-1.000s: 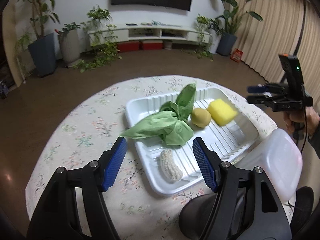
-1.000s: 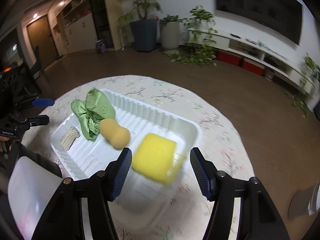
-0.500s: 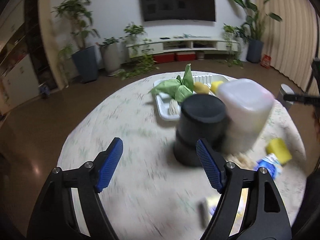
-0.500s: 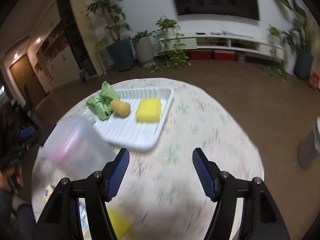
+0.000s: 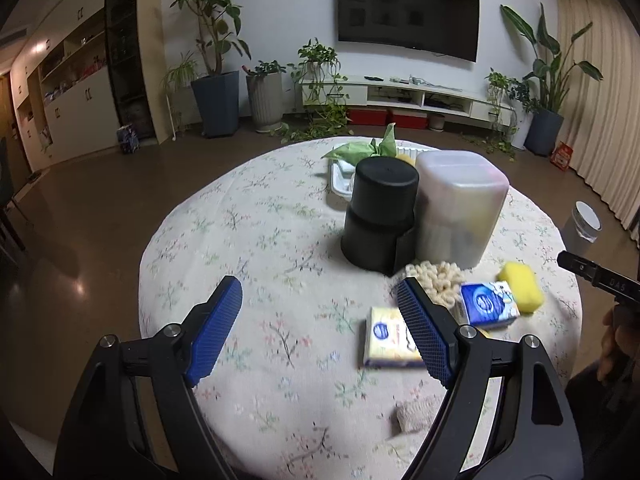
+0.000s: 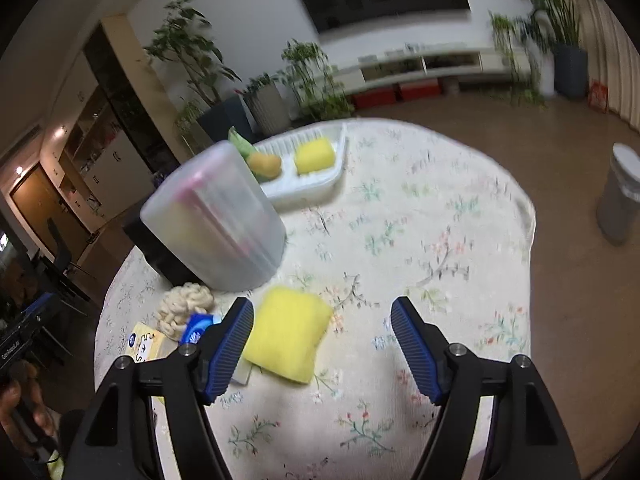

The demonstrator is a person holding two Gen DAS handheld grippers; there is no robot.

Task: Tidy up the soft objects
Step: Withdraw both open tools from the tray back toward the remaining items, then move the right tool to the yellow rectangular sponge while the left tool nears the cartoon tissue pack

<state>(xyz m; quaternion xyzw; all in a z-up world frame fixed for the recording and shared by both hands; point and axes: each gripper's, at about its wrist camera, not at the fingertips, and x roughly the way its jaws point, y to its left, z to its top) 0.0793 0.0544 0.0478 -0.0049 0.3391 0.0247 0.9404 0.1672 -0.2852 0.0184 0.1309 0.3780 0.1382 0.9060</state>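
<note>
My left gripper [image 5: 320, 320] hangs over the flowered tablecloth, its jaws opening with nothing between them. Just right of it lie a yellow tissue pack [image 5: 386, 340], a blue tissue pack [image 5: 488, 304], a cream knitted bundle [image 5: 436, 278] and a yellow sponge [image 5: 522, 286]. A small beige scrubber [image 5: 414, 416] lies near the front edge. My right gripper [image 6: 322, 338] is opening too, empty, above that same yellow sponge [image 6: 286, 338]. The white tray [image 6: 316, 188] at the far side holds a second yellow sponge [image 6: 315, 155], a tan soft toy [image 6: 264, 163] and a green cloth [image 5: 360, 148].
A black cylinder [image 5: 380, 216] and an upturned translucent plastic container [image 5: 460, 212] stand mid-table in front of the tray. A grey bin [image 6: 622, 196] stands on the floor right of the table. Potted plants and a low TV shelf line the far wall.
Both grippers have pulled back from over the tray toward the near side of the table and have widened. The loose items at the front have come into view.
</note>
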